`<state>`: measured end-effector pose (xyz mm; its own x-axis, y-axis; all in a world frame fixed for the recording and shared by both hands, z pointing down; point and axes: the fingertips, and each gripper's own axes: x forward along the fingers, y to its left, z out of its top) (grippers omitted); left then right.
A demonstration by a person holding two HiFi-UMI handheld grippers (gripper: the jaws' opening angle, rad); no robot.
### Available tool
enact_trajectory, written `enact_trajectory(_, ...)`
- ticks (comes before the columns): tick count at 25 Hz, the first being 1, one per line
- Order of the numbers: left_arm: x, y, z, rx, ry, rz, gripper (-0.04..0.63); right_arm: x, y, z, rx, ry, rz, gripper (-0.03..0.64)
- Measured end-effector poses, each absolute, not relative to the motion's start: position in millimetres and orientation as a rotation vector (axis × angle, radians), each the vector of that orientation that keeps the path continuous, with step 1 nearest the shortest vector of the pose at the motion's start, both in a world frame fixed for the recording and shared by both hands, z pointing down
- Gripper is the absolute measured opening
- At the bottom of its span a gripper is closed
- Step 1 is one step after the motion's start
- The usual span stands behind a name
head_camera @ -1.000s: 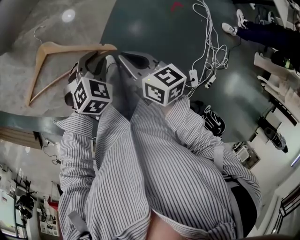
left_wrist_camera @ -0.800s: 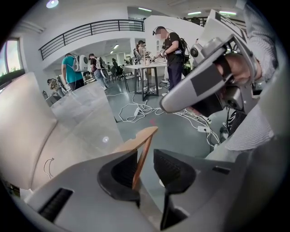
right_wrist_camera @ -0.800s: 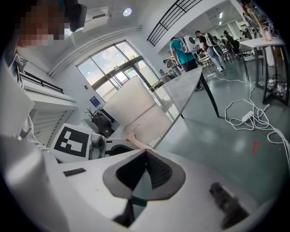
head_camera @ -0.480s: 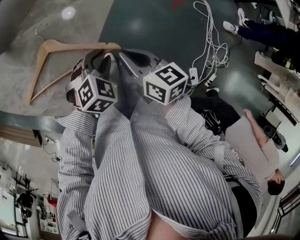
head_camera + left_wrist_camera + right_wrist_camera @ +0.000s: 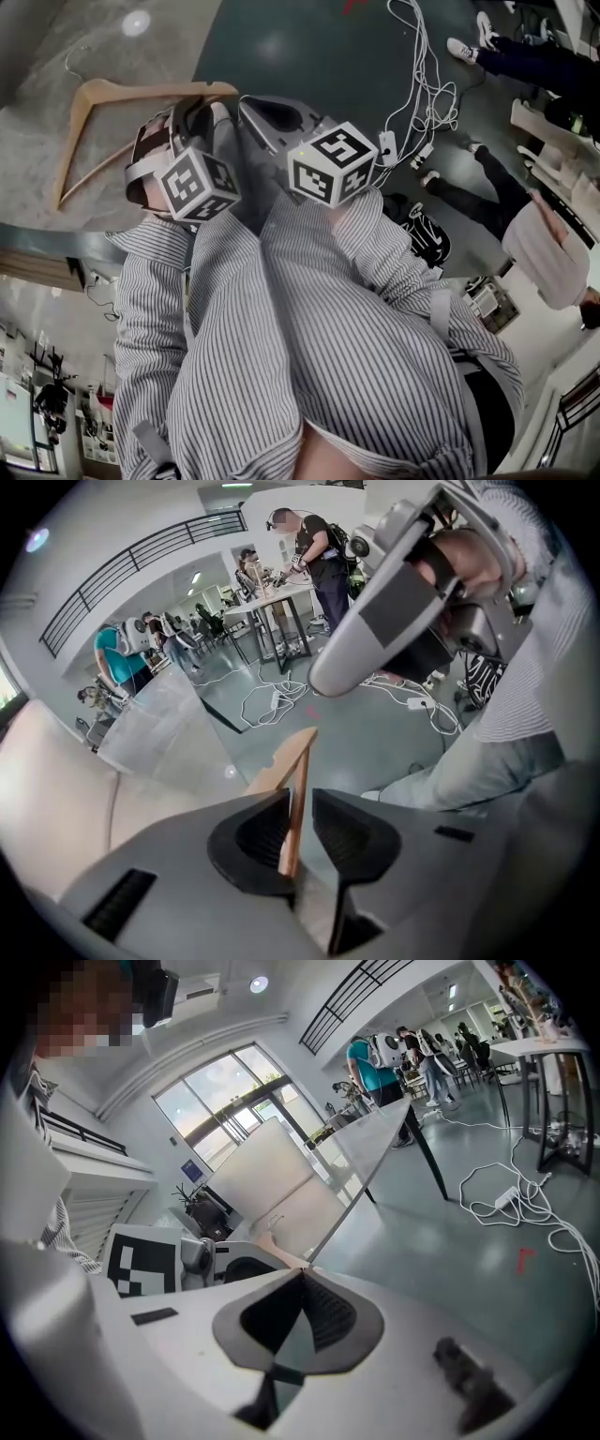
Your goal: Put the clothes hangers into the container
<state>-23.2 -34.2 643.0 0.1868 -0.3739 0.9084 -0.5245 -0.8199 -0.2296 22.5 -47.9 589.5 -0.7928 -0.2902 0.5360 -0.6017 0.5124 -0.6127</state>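
A wooden clothes hanger with a wire hook lies on the grey table, its right end sticking out past the table's edge. My left gripper is at that end, and its jaws are closing. In the left gripper view the hanger's arm stands between the pads of the left gripper. It touches the left pad, with a gap to the right one. My right gripper hangs just right of the left one, off the table's edge. In its own view the right gripper is shut with nothing in it.
White cables and a power strip lie on the dark green floor beyond the table. A person bends at the right, and another person's shoes show at the top right. Far off are more people and tables.
The left gripper has turned and slid onto the hanger's right end, and its jaws have narrowed round the arm. A person has moved across the floor at the right. The right gripper has stayed put.
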Motion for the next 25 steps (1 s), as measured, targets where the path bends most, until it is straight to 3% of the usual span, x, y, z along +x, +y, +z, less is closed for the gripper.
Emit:
enact_trajectory(4, -26, -37, 645, 2.318, -0.897, 1.732, 0.055, 22, -47, 592, 0.736, -2.391, 1.185, 0.015)
enact_trajectory(25, -26, -51, 621, 2.375, -0.947, 1.673, 0.04, 26, -49, 583, 0.777, -2.418, 1.137, 0.015)
